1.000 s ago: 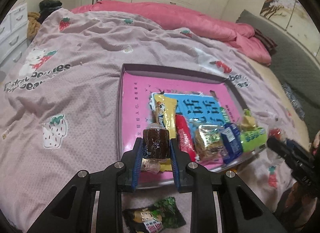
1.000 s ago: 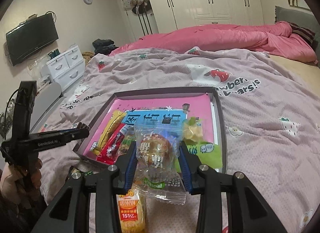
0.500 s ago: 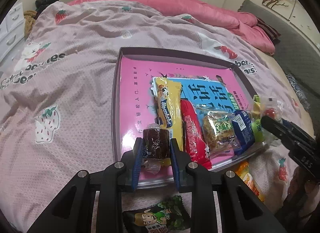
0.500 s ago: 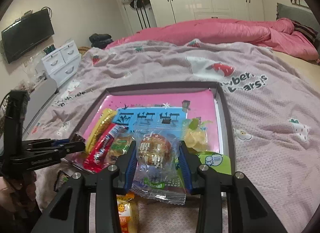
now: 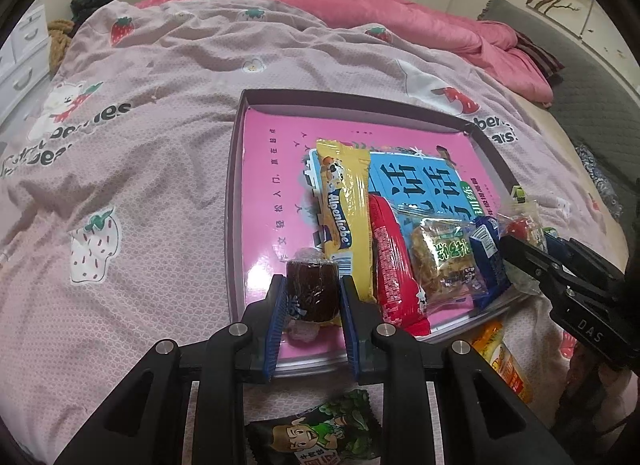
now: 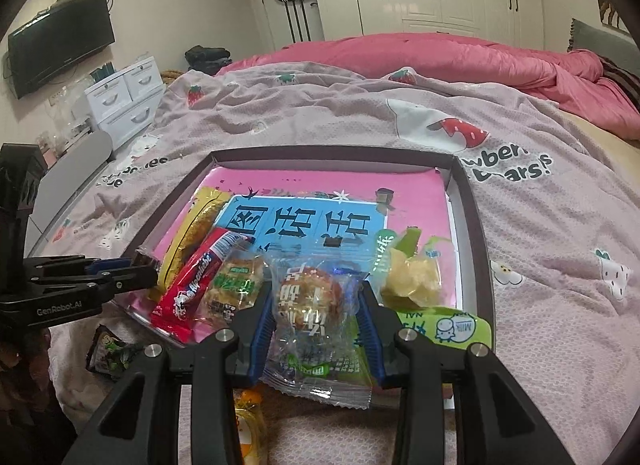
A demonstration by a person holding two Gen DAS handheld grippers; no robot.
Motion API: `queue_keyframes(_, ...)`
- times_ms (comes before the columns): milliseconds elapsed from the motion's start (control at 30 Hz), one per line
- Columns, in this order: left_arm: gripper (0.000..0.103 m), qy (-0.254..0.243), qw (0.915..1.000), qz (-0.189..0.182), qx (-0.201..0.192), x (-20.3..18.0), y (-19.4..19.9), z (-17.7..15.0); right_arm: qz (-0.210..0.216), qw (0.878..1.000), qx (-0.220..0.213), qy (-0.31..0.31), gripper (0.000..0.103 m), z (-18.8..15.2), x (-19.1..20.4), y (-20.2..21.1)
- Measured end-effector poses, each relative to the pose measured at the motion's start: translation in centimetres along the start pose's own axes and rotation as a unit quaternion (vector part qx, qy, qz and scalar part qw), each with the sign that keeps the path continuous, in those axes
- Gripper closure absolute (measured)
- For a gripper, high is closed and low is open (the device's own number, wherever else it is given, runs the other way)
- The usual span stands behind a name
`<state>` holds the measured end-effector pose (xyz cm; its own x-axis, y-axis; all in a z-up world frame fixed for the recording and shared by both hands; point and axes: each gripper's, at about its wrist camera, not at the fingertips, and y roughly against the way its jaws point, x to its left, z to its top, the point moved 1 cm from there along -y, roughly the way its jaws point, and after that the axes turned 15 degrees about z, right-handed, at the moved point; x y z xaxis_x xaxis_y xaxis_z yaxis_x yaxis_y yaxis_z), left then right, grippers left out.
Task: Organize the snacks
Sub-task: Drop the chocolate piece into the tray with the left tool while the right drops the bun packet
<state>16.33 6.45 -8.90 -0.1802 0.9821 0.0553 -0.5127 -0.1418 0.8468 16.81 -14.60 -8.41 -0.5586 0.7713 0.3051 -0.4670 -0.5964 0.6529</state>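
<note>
In the left wrist view, the left gripper (image 5: pixel 313 297) pinches a small dark brown wrapped candy (image 5: pixel 313 290) between its blue pads, and directly beyond the fingertips lies the pink tray (image 5: pixel 276 185) on the bed cover (image 5: pixel 132 169), with a yellow snack bar (image 5: pixel 346 213), a red snack bar (image 5: pixel 390 265) and a green-labelled biscuit pack (image 5: pixel 444 261) lying side by side just to the right of the fingers. In the right wrist view, the right gripper (image 6: pixel 316 307) is closed on a clear packet with a round pastry (image 6: pixel 312 301), held over the near edge of the same tray, while a light green milk-candy packet (image 6: pixel 444 327) lies just right of the fingers and a crumpled yellow packet (image 6: pixel 412 281) a little beyond them.
</note>
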Motion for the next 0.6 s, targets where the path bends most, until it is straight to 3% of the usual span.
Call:
queue_keyframes(467, 0.076, -0.001, 1.0, 0.005, 0.003, 0.14, -0.16, 0.03, 0.0, 1.0, -0.002, -0.019, 0.061, -0.04, -0.73, 0.09)
queue_keyframes(600, 0.065, -0.001, 1.0, 0.004, -0.001, 0.17, 0.11, 0.13, 0.006, 1.0, -0.011, -0.028, 0.054, 0.13, -0.79, 0.67)
